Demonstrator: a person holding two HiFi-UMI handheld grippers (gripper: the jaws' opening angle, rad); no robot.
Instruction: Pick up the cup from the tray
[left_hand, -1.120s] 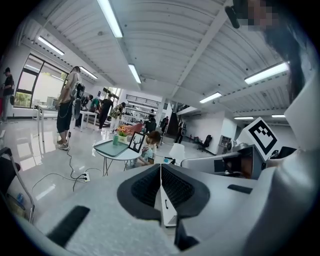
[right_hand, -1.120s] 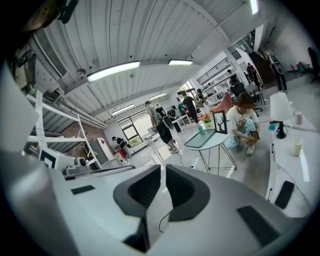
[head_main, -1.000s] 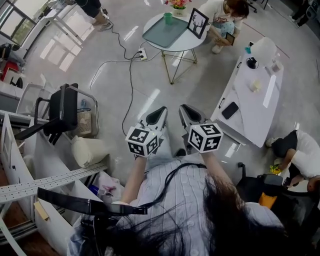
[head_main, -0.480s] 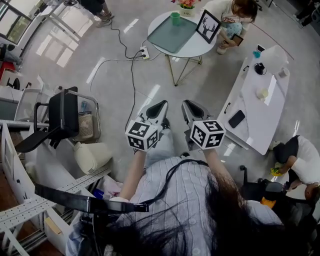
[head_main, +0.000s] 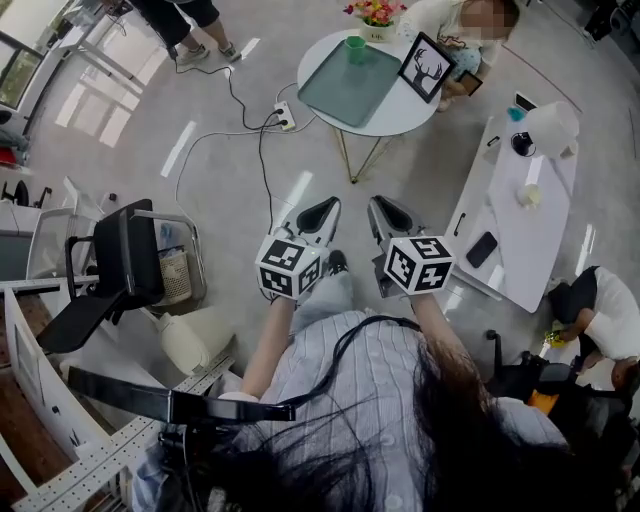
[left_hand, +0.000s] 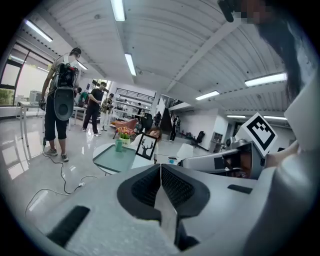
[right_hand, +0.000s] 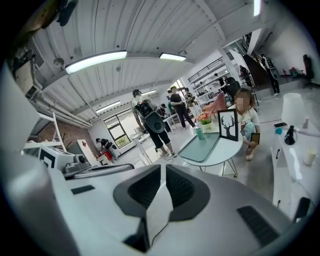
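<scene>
**Head view.** Left claw (head_main: 318, 214) and right claw (head_main: 386, 214) are held side by side in front of me over the floor (head_main: 220, 170), well apart from the round tabletop (head_main: 395, 108). The tray (head_main: 345, 88) lies on that tabletop. The green cup (head_main: 355, 47) stands at the tray's far corner, just beside the flowers (head_main: 376, 12), with a picture frame (head_main: 428, 68) off the tray's right edge. A cable (head_main: 262, 150) runs across the floor on the left of my path.

**Left gripper view.** The left claw (left_hand: 160, 172) has its jaws pressed together with nothing between them. The cup (left_hand: 119, 145) is small and distant on the tray (left_hand: 114, 159). It stands upright, long axis vertical, mouth up.

**Right gripper view.** The right claw (right_hand: 163, 177) is likewise fully closed and empty. The cup (right_hand: 199, 132) shows at the tray's (right_hand: 202, 146) far end, with the frame (right_hand: 228, 125) to its right.

**Judgement.** This is the approach and the pick has not begun.

- Step clear of the cable and close in on the tabletop.
- Open one claw well before the cup.
- Come in roughly level at mid-height, with one jaw on each side of the wall, squarely across the vertical axis.
- Enter from the tray side, because the flowers and frame crowd the far side and the right.
- Close gently and lift straight up so the cup stays upright.
</scene>
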